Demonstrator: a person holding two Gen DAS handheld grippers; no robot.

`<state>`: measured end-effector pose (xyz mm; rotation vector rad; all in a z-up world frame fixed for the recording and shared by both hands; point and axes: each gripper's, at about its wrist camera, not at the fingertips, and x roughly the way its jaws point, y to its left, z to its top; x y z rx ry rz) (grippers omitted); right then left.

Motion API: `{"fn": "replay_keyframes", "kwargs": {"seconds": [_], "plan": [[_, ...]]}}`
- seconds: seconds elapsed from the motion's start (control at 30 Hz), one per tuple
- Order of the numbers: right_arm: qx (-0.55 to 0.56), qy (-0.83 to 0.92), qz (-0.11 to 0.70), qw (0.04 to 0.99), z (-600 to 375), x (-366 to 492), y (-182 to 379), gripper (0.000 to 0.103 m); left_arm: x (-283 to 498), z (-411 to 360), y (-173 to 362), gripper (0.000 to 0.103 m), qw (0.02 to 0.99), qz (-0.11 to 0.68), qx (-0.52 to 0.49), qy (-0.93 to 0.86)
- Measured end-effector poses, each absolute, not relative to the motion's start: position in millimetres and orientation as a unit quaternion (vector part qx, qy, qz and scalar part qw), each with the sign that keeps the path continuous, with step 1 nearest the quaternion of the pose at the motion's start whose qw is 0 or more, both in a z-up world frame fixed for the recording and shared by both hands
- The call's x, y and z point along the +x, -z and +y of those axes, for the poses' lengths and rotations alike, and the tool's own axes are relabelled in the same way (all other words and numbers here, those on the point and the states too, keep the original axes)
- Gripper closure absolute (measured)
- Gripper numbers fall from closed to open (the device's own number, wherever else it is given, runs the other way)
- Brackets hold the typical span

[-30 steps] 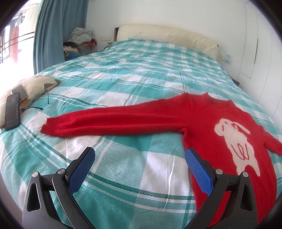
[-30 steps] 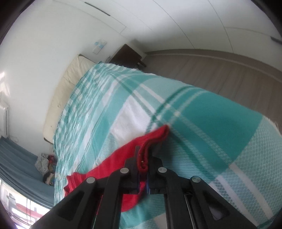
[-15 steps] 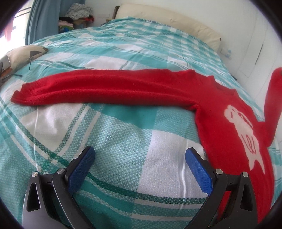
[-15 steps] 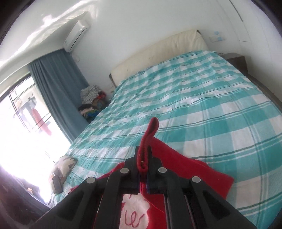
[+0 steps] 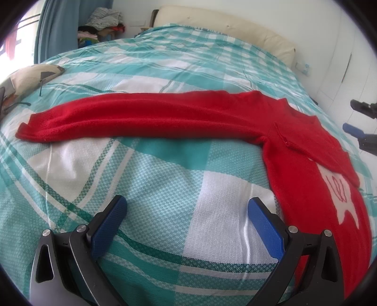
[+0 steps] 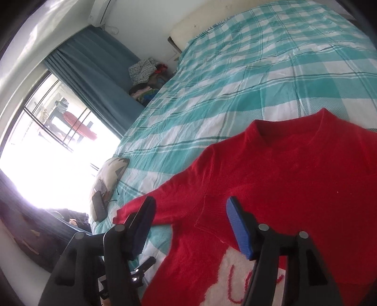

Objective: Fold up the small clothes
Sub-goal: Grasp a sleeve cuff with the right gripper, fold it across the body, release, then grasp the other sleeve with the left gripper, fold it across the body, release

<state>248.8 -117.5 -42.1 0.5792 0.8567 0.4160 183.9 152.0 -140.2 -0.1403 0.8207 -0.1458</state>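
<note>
A red sweater [image 5: 306, 169] with a white animal motif lies flat on the teal checked bed [image 5: 188, 58]. Its long left sleeve [image 5: 141, 117] stretches out to the left. The other sleeve [image 6: 271, 200] lies folded across the chest, covering the top of the motif. My left gripper [image 5: 187, 223] is open just above bare bedcover, short of the outstretched sleeve and left of the body. My right gripper [image 6: 189, 223] hovers over the sweater [image 6: 294, 169] with its jaws opening and nothing between them. It also shows at the right edge of the left wrist view.
A cushion [image 5: 30, 75] with a dark phone [image 6: 99, 207] on it lies at the bed's left edge. A heap of clothes [image 5: 101, 21] sits in the far corner beside a blue curtain [image 6: 94, 66]. A cream headboard [image 5: 223, 26] backs the bed.
My right gripper carried the sleeve cuff from the bed's right side over the sweater's chest, then let it go and opened. My left gripper sank closer to the bedcover.
</note>
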Motion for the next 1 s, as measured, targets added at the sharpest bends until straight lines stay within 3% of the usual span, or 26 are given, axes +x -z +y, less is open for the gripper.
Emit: {"fn": "replay_keyframes", "kwargs": {"seconds": [0.13, 0.27, 0.43, 0.7, 1.0], "plan": [[0.296, -0.138, 0.435, 0.839, -180, 220, 67, 0.041, 184, 152, 140, 0.001, 0.912, 0.399, -0.068, 0.071], [0.248, -0.029, 0.466, 0.849, -249, 179, 100, 0.041, 184, 152, 140, 0.001, 0.912, 0.399, -0.067, 0.070], [0.219, 0.050, 0.416, 0.881, -312, 107, 98, 0.041, 183, 152, 140, 0.001, 0.911, 0.402, -0.061, 0.066], [0.142, 0.135, 0.361, 0.912, -331, 24, 100, 0.033, 183, 149, 141, 0.001, 0.911, 0.406, -0.049, 0.059], [0.120, 0.143, 0.367, 0.911, -326, 29, 113, 0.022, 181, 152, 133, 0.001, 0.899, 0.433, -0.046, 0.055]]}}
